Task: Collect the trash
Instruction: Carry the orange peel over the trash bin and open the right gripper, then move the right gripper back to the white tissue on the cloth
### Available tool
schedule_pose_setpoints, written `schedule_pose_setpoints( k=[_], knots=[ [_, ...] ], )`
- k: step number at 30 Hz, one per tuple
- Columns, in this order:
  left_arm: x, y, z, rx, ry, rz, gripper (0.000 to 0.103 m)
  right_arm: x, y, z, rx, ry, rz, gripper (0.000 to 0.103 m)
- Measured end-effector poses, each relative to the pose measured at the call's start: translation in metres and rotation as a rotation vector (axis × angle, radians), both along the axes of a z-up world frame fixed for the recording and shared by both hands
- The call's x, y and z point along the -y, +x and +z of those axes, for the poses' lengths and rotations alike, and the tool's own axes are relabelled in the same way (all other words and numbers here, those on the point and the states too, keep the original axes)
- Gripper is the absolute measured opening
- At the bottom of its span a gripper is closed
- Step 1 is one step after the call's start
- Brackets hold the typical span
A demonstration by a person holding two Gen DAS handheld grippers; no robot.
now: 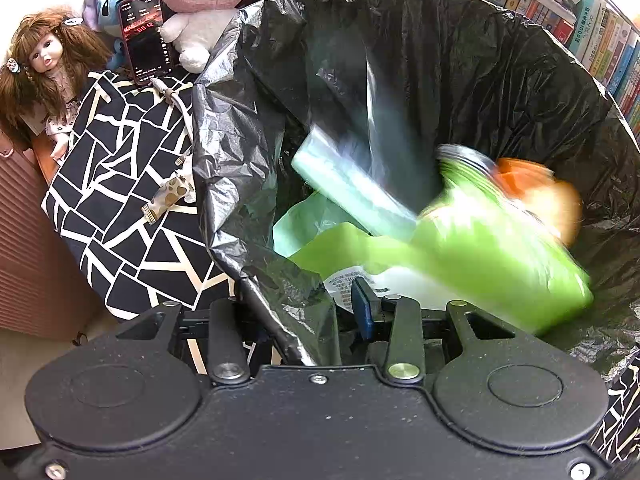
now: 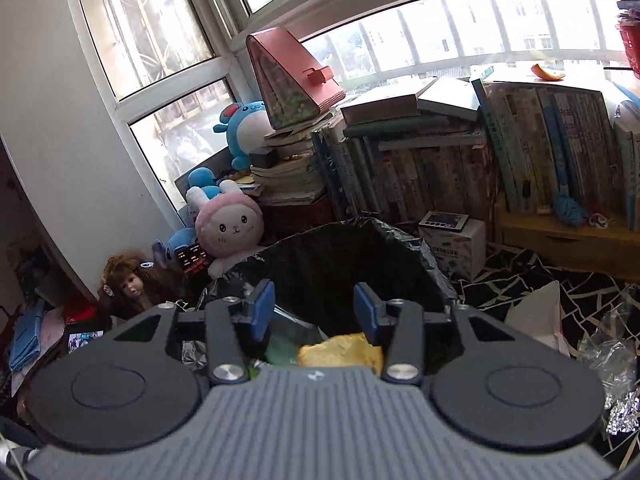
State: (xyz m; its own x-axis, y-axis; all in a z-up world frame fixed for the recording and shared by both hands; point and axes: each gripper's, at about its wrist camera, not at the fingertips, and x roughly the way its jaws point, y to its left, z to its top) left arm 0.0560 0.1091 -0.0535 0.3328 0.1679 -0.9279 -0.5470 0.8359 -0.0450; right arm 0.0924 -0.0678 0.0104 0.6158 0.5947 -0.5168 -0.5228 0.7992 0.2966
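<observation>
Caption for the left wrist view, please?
Left gripper pinches the black trash bag rim while a green packet drops inside.

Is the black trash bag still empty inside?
No: the black plastic trash bag already holds a blurred green wrapper and pale green packaging.

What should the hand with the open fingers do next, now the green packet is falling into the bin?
Probably swing the right gripper over to the crinkly clear wrapper lying on the black-and-white cloth. Its fingers stand open with nothing between them, the green packet is already inside the black bin bag, and the left gripper holds the bag's edge.
</observation>
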Motion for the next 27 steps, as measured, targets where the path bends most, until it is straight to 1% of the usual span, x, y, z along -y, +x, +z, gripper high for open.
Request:
schedule_pose_setpoints(
  k=[2, 7, 14, 17, 23, 27],
  knots=[
    [0.000, 0.000, 0.000, 0.002, 0.000, -0.001, 0.037, 0.003, 0.000, 0.000, 0.001, -0.002, -0.006, 0.063],
    [0.000, -0.001, 0.000, 0.003, 0.000, -0.004, 0.038, 0.018, 0.002, -0.003, -0.008, -0.007, -0.060, 0.064],
    [0.000, -0.002, -0.001, 0.003, 0.000, -0.006, 0.038, 0.056, 0.002, -0.012, 0.005, -0.062, -0.171, 0.070],
    [0.000, -0.002, -0.001, 0.003, 0.001, -0.006, 0.038, 0.075, 0.002, -0.020, -0.003, -0.093, -0.225, 0.073],
    [-0.001, -0.002, 0.000, 0.002, 0.001, -0.006, 0.038, 0.105, -0.003, -0.053, -0.062, -0.157, -0.300, 0.075],
    [0.000, -0.002, 0.000, 0.002, 0.004, -0.006, 0.038, 0.109, -0.012, -0.084, -0.080, -0.261, -0.308, 0.076]
  ],
)
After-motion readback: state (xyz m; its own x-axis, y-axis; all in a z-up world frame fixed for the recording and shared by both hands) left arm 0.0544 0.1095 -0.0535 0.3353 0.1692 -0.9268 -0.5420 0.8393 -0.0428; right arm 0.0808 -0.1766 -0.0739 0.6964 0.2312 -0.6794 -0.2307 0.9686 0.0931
